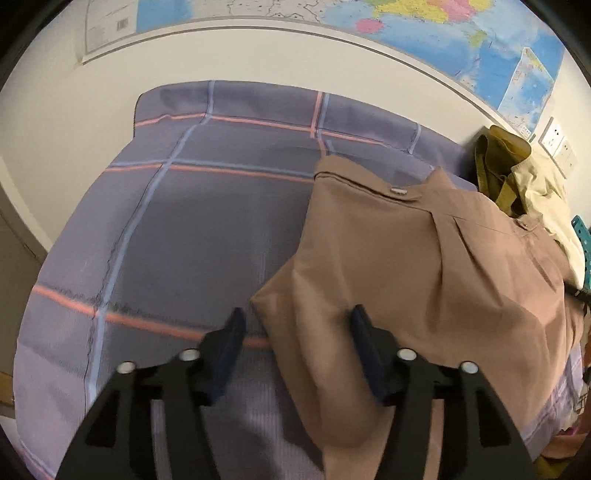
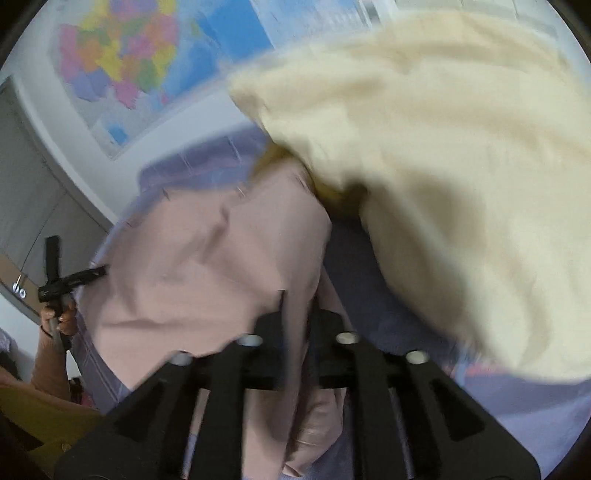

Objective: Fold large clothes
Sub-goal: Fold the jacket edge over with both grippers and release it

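A tan-brown garment lies on the purple checked bedsheet, its waistband toward the wall. My left gripper is open, its fingers either side of the garment's near left edge, nothing clamped. In the right wrist view the same garment looks pinkish. My right gripper is shut on a fold of its right edge. The left gripper shows at the garment's far left side, held by a hand.
A cream garment with an olive strap lies bunched at the bed's right side, against the wall. A map hangs on the wall. Wall sockets sit at the right. A teal object stands at the bed's right edge.
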Motion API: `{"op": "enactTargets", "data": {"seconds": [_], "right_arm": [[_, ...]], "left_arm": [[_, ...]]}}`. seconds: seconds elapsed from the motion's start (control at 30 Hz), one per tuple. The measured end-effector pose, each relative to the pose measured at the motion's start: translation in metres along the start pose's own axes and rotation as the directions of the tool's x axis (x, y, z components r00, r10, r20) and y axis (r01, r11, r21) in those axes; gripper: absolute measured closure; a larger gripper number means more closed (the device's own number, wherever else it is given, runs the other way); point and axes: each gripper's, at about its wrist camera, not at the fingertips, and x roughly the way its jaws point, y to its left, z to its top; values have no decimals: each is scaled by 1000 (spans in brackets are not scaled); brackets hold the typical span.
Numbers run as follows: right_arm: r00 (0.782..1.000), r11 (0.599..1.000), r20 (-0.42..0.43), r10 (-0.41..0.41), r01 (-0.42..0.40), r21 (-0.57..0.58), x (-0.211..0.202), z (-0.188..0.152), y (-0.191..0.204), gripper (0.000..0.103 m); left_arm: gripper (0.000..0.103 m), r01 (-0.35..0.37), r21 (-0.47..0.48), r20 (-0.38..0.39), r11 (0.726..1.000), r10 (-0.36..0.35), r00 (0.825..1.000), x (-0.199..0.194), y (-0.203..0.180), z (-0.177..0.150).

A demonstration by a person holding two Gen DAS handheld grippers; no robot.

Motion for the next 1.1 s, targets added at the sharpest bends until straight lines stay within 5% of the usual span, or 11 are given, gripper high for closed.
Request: {"op": "enactTargets", "data": {"seconds": [0.07,0.2,0.3,0.37,0.63,0.8,1.1], "right_arm": [[1000,999,-6,-11,11,32,2,-7,-4,46],[992,985,81,98,-108,131,-22,-24,-14,36],[989,983,106,106,-121,141,-38,-34,-13,31],[986,979,119,118,-135,152,-45,-42,-14,20],[972,948,121,200,-224,228,-41,-59,-26,18],[967,942,119,225,-247,228,-36,-63,-23,15],[959,929,111,261,-281,242,-26,-63,-23,12]], "left_arm": [[39,21,-29,2,999,-21,1000,-10,5,-8],[30,54,-98,9,994,-54,999,-30,16,-25],[29,84,-136,17,987,-82,996,-47,19,-39],[29,121,-153,4,981,-122,993,-55,16,-51],[29,254,-194,-54,948,-269,962,-52,-14,-83],[28,354,-201,-75,914,-374,924,-41,-36,-86],[13,413,-221,-36,883,-431,902,-22,-60,-71]]}}
